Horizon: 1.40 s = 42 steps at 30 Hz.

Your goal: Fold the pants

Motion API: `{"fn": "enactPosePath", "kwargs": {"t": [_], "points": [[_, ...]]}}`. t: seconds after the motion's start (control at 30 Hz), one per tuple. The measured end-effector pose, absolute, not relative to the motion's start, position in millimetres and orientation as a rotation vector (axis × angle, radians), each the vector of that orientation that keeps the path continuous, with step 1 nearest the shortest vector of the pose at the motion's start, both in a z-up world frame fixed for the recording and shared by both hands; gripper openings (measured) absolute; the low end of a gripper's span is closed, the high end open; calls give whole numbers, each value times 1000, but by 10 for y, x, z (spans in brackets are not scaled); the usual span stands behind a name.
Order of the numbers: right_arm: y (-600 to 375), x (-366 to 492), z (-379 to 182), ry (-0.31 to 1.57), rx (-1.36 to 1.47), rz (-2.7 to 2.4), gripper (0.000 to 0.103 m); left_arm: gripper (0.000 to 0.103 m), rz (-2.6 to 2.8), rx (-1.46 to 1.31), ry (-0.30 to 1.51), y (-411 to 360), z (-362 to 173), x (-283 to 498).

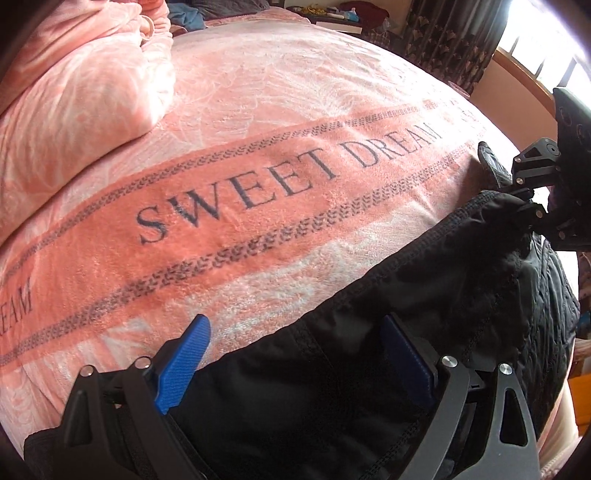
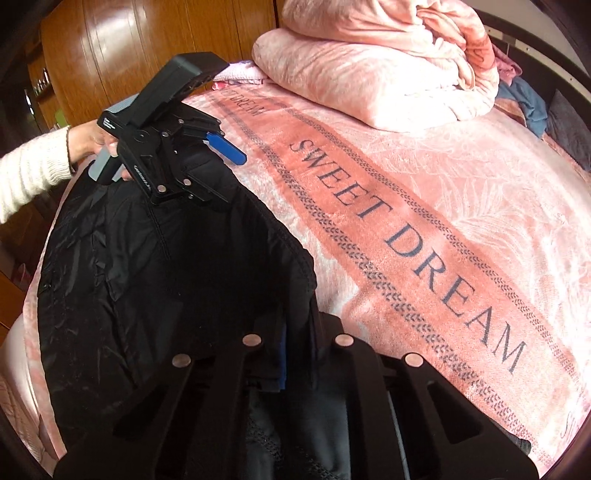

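Observation:
Black pants [image 1: 388, 317] lie on a pink "SWEET DREAM" blanket [image 1: 258, 166] along its near edge. My left gripper [image 1: 295, 354] is open, its blue fingers [image 1: 184, 358] spread over the pants' edge; one finger is above the blanket, the other over the black cloth. In the right wrist view the left gripper [image 2: 207, 162] shows at the far end of the pants [image 2: 155, 273], with one blue finger [image 2: 227, 149] sticking out. My right gripper [image 2: 291, 354] is shut on the pants' edge; black cloth is pinched between its jaws. It also shows in the left wrist view [image 1: 517, 195] at the pants' far end.
A bundled pink quilt [image 2: 388, 62] sits at the head of the bed [image 1: 74, 92]. A wooden wardrobe [image 2: 147, 44] stands beyond the bed. A window and dark curtain [image 1: 454, 33] are on the other side. My hand in a white sleeve [image 2: 33, 173] holds the left gripper.

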State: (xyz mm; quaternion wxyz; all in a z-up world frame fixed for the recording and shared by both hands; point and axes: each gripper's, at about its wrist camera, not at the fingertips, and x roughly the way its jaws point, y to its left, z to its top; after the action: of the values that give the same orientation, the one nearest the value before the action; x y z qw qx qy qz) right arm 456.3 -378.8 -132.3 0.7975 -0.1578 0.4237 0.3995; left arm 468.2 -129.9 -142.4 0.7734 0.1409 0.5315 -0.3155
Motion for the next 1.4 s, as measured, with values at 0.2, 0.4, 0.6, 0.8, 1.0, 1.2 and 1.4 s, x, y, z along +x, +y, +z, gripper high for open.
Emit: {"fn": "enactPosePath", "kwargs": {"t": [0.2, 0.4, 0.6, 0.8, 1.0, 1.2, 1.4], "points": [[-3735, 4416, -1159, 836, -347, 861, 8, 95, -840, 239, 1210, -1333, -1317, 4702], [-3786, 4286, -1072, 800, -331, 844, 8, 80, -882, 261, 1250, -1379, -1311, 4635], [-3744, 4221, -1086, 785, -320, 796, 8, 19, -860, 262, 1232, -1233, -1256, 4513], [-3759, 3950, -938, 729, -284, 729, 9, 13, -831, 191, 1059, -1014, -854, 4061], [-3721, 3434, -660, 652, -294, 705, 9, 12, -765, 197, 921, -927, -457, 3418], [-3696, 2915, -547, 630, -296, 681, 12, 12, -703, 228, 857, -906, -250, 2760], [-3643, 2353, -578, 636, -283, 658, 12, 13, -663, 205, 835, -866, -260, 2089]]}}
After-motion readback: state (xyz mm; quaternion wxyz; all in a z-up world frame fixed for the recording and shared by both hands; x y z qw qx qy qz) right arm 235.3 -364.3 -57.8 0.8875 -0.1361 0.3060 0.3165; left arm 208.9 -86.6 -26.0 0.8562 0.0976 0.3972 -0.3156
